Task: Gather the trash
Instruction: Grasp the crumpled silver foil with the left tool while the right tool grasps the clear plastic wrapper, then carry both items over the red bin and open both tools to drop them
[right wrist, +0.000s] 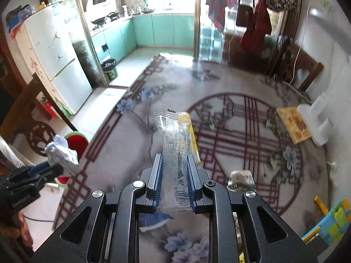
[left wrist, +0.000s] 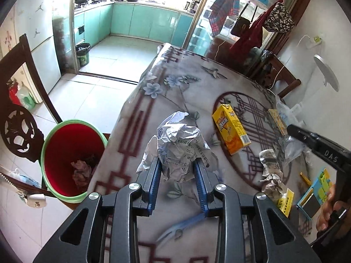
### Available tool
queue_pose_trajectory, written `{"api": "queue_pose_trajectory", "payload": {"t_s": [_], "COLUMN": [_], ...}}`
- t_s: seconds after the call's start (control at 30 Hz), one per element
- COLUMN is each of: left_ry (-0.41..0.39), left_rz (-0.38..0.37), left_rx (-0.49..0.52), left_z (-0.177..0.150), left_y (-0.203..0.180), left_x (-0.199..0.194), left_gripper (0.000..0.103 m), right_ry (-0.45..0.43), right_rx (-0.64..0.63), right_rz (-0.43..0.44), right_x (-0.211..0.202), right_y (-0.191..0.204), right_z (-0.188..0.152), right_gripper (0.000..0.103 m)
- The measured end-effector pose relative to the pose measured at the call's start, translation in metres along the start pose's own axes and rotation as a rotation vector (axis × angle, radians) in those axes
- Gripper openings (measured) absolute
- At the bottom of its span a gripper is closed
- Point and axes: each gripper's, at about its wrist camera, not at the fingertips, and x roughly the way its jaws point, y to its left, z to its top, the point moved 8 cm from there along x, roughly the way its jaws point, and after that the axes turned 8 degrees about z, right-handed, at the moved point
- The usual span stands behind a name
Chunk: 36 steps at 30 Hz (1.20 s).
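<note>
- Left wrist view: the left gripper [left wrist: 178, 162] has its blue-padded fingers [left wrist: 154, 175] closed partway onto a crumpled ball of printed paper [left wrist: 178, 144], which sits pinched between them and is lifted above the flowered tablecloth [left wrist: 140, 118].
- Down to the left, off the table's edge, stands a red bin with a green rim [left wrist: 68, 151], with some crumpled paper already at its bottom.
- On the cloth to the right lie a yellow drink carton [left wrist: 231, 128] on its side, a smaller crumpled wad [left wrist: 273, 186], and a yellow packet [left wrist: 285, 200] just beside that wad.
- The right gripper [left wrist: 294, 131] enters from the right edge; from here I cannot tell how its jaws stand.
- Right wrist view: the right gripper [right wrist: 174, 179] has its fingers drawn close together on a clear plastic wrapper [right wrist: 175, 153] with a barcode, which stands upright between the pads above the table.
- At the left edge the left gripper [right wrist: 51, 167] holds the paper ball [right wrist: 62, 153] near the red bin [right wrist: 76, 142].
- A flat yellow box [right wrist: 292, 123] lies on the far right of the cloth, touching a white holder [right wrist: 316, 122].
</note>
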Motion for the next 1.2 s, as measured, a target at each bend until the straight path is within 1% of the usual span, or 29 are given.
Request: {"api": "queue_pose_trajectory", "payload": {"t_s": [0.17, 0.43, 0.53, 0.6, 0.63, 0.67, 0.7, 0.73, 0.77, 0.87, 0.93, 1.03, 1.07, 1.1, 1.17, 1.2], "left_ry": [-0.012, -0.031, -0.019, 0.015, 0.042, 0.060, 0.080, 0.098, 0.108, 0.195, 0.245, 0.289, 0.295, 0.294, 0.272, 0.247], "left_rz": [0.009, 0.019, 0.014, -0.012, -0.022, -0.020, -0.014, -0.018, -0.024, -0.029, -0.003, -0.034, -0.032, -0.052, -0.039, -0.045], "left_rx": [-0.004, -0.031, -0.031, -0.003, 0.020, 0.032, 0.039, 0.044, 0.049, 0.071, 0.081, 0.060, 0.059, 0.051, 0.065, 0.075], "left_z": [0.005, 0.009, 0.008, 0.001, -0.005, -0.009, -0.015, -0.020, -0.024, -0.040, -0.050, -0.059, -0.061, -0.062, -0.058, -0.053], "left_y": [0.019, 0.052, 0.064, 0.064, 0.063, 0.061, 0.060, 0.058, 0.056, 0.047, 0.045, 0.039, 0.038, 0.035, 0.032, 0.029], "left_x": [-0.006, -0.013, -0.008, 0.002, 0.011, 0.018, 0.027, 0.038, 0.045, 0.079, 0.099, 0.122, 0.126, 0.127, 0.123, 0.117], "left_gripper": [0.028, 0.028, 0.028, 0.029, 0.032, 0.044, 0.061, 0.067, 0.070, 0.070, 0.070, 0.070, 0.061, 0.051, 0.049, 0.049], "right_ry": [-0.029, -0.041, -0.038, -0.028, -0.024, -0.018, -0.013, -0.003, 0.001, 0.014, 0.019, 0.021, 0.024, 0.026, 0.029, 0.030], "right_rx": [-0.007, -0.043, -0.051, -0.052, -0.050, -0.048, -0.045, -0.040, -0.038, -0.038, -0.035, -0.022, -0.018, -0.013, -0.003, 0.002], "right_rz": [0.006, 0.007, 0.009, 0.009, 0.009, 0.011, 0.012, 0.014, 0.013, 0.004, -0.008, -0.024, -0.030, -0.036, -0.044, -0.047], "right_x": [-0.004, 0.002, 0.007, 0.011, 0.012, 0.014, 0.016, 0.019, 0.020, 0.022, 0.021, 0.016, 0.015, 0.015, 0.013, 0.012], "right_y": [0.021, 0.055, 0.066, 0.071, 0.072, 0.074, 0.075, 0.075, 0.077, 0.078, 0.076, 0.072, 0.070, 0.068, 0.064, 0.062], "right_z": [0.009, 0.014, 0.014, 0.012, 0.010, 0.009, 0.008, 0.006, 0.004, 0.000, -0.003, -0.006, -0.008, -0.009, -0.011, -0.012], "right_gripper": [0.020, 0.020, 0.020, 0.020, 0.020, 0.020, 0.020, 0.020, 0.020, 0.020, 0.020, 0.020, 0.020, 0.020, 0.020, 0.020]}}
